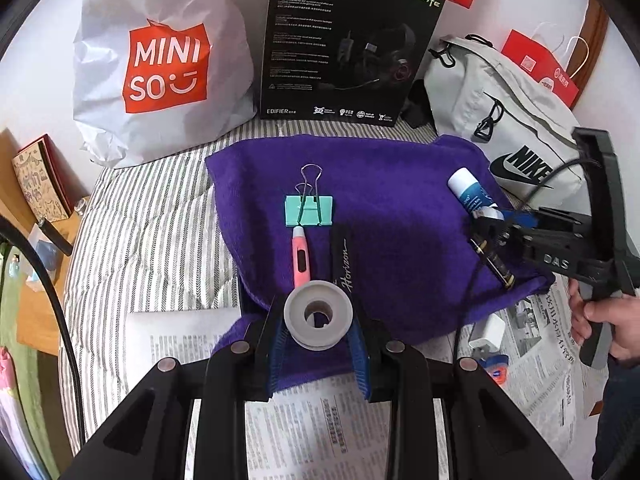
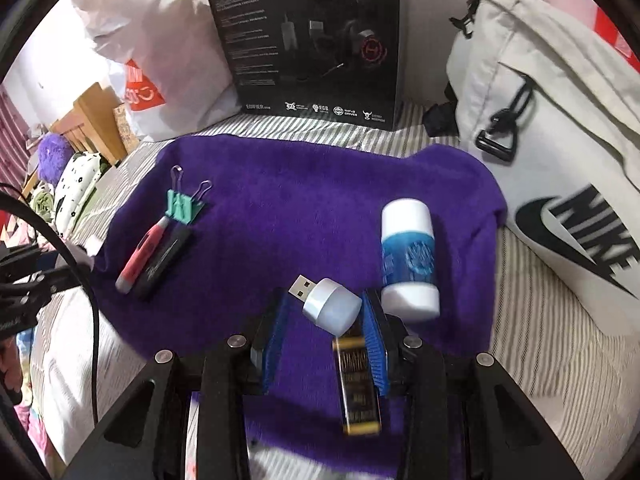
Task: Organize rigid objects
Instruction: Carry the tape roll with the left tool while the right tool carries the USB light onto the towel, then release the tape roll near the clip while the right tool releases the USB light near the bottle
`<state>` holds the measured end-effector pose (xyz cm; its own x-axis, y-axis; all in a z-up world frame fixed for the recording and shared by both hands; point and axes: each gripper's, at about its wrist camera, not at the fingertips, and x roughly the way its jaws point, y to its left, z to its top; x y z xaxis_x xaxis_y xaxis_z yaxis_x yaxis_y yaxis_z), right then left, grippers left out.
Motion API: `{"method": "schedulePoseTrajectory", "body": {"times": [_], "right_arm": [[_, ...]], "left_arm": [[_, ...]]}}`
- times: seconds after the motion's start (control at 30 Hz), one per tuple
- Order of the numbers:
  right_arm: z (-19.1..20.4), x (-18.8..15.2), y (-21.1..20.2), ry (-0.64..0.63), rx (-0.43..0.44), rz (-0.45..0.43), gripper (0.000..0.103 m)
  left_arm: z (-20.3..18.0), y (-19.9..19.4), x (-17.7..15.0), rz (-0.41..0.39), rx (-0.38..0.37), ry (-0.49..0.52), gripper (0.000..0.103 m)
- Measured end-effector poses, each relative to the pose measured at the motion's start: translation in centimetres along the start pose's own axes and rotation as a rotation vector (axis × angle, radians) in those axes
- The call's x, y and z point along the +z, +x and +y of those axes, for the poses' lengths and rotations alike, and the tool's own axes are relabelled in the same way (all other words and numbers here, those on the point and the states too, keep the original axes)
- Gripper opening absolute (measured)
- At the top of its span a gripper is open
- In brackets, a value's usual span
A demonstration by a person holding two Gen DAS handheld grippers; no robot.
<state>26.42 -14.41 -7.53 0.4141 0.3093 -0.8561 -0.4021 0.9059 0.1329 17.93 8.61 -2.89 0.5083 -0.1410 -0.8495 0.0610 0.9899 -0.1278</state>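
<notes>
I held the left gripper (image 1: 318, 334) low over the near edge of the purple towel (image 1: 384, 208), its blue-padded fingers (image 1: 276, 354) pinching a grey tape spool (image 1: 319, 316) by its rim. Just beyond the spool lay a pink pen-shaped tool (image 1: 301, 258) and a black stick marked "Horizon" (image 1: 343, 258), side by side and nearly parallel. A green binder clip (image 1: 308, 210) sat at their far ends, its wire handles pointing away from me.

In the right wrist view, the right gripper (image 2: 322, 330) stood spread over the towel's right portion, and nothing was clamped between its fingers. A white USB night light (image 2: 330, 306) lay between the fingertips, plug pointing up and left, resting against the right blue pad (image 2: 374, 344). A black-and-gold lighter (image 2: 358, 386) lay lengthwise just inside that same finger; I could not tell whether it touched the pad. A white-and-blue glue stick (image 2: 408, 260) lay on the towel just beyond the right finger.

Behind the towel stood a headset box (image 1: 344, 40), with a white Miniso bag (image 1: 160, 64) to its left and a grey Nike bag (image 1: 504, 120) to its right. Newspaper (image 1: 320, 420) covered the striped bedding (image 1: 152, 216) at the near side.
</notes>
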Motion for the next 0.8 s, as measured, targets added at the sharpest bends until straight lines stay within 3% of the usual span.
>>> {"method": "schedulePoseTrajectory", "body": {"times": [0.37,0.67,0.8], "right_arm": [[-0.7,1.3,4.3,0.016,-0.042,0.038,0.037],[-0.4,0.9,4.2,-0.020,-0.083,0.027,0.037],[-0.3,0.5,4.1,-0.030,-0.065,0.041,0.048]], "left_arm": [[1.4,1.3,0.5,0.008,-0.013,-0.005,0.028],[1.4,1.4,0.5,0.010,-0.020,-0.003,0.028],[1.4,1.2,0.4,0.011,-0.022,-0.007,0.028]]}}
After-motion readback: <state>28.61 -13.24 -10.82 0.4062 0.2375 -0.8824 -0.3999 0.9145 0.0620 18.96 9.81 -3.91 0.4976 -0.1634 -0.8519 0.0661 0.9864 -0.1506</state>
